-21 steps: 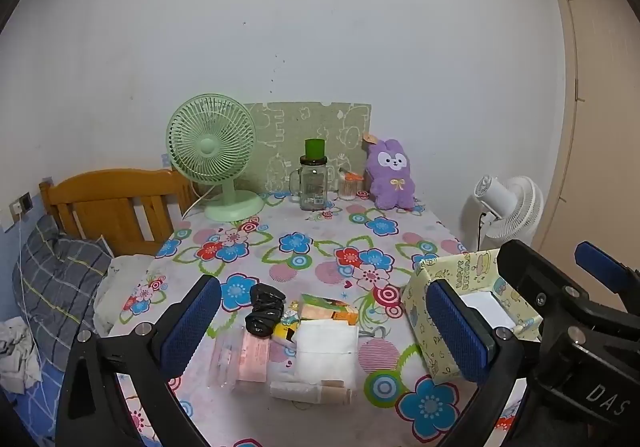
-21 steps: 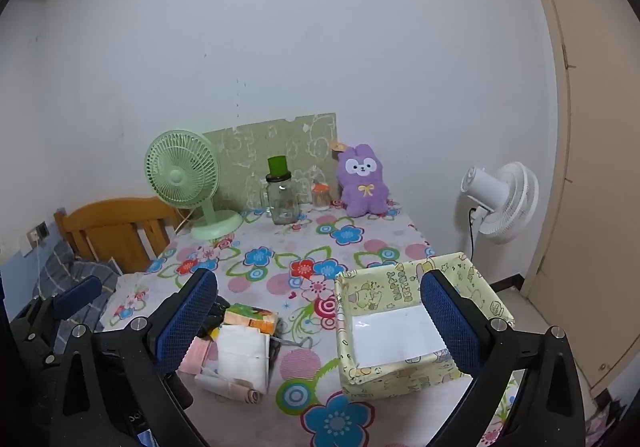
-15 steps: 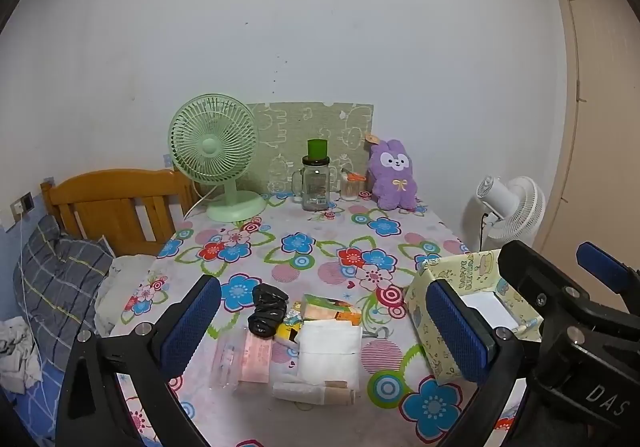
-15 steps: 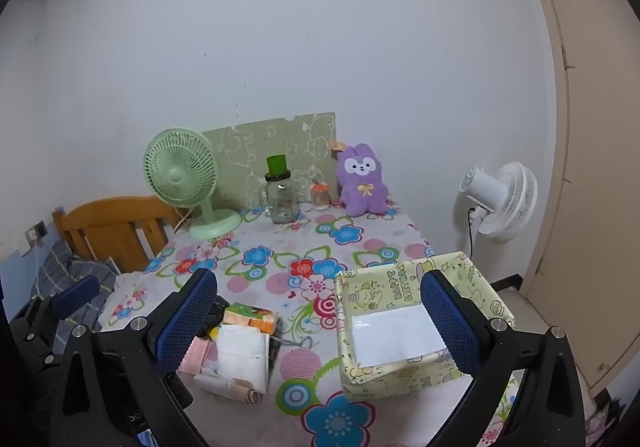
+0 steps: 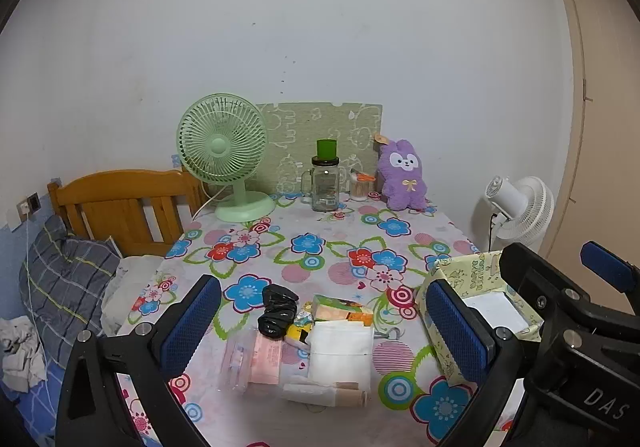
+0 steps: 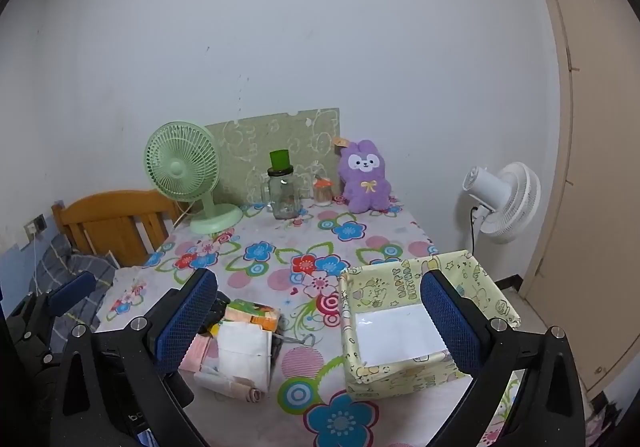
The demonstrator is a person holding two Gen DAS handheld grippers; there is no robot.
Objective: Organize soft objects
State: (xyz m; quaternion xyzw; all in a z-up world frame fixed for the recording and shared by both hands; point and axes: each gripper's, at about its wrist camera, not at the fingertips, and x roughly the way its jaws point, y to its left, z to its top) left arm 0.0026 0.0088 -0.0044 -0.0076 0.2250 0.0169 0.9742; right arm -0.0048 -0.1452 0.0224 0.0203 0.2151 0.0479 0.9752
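A pile of soft items lies near the front of the flowered table: a folded white cloth, a pink packet, a black bundle, an orange-green pack and a rolled bandage. My left gripper hovers open above the pile, holding nothing. To its right stands an open yellow cartoon-print box with a white bottom. My right gripper is open and empty, between the white cloth and the box. A purple plush rabbit sits at the table's back.
At the back stand a green desk fan, a glass jar with a green lid, a small orange-capped jar and a green patterned board. A wooden headboard and bedding lie left; a white floor fan and door stand right.
Both views have shifted only slightly; the table and objects sit a touch lower or further in the left wrist view. Nothing was taken hold of or moved.
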